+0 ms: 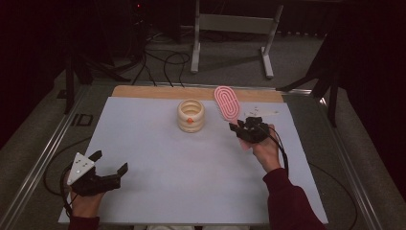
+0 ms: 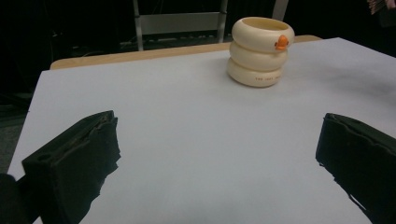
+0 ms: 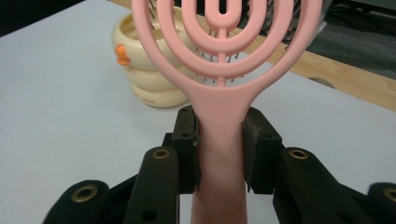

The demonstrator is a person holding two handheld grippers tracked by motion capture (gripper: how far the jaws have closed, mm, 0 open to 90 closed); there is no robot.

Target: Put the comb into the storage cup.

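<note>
A pink hairbrush (image 1: 227, 102) with an oval, ringed head is held up off the table by its handle. My right gripper (image 1: 245, 127) is shut on that handle, and in the right gripper view both black pads (image 3: 187, 144) press the sides of the pink hairbrush (image 3: 223, 70). A cream holder (image 1: 190, 115) made of stacked rings with a small orange mark stands on the white table top (image 1: 158, 158), left of the brush. My left gripper (image 1: 111, 163) rests near the front left corner, jaws wide apart with nothing between them; the cream holder (image 2: 259, 50) stands far ahead of it.
A wooden strip (image 1: 158, 92) runs along the far table edge. A pale flat item (image 1: 261, 111) lies behind my right gripper. Beyond the table a grey metal stand (image 1: 232, 28) and black cables (image 1: 165, 64) sit on the floor.
</note>
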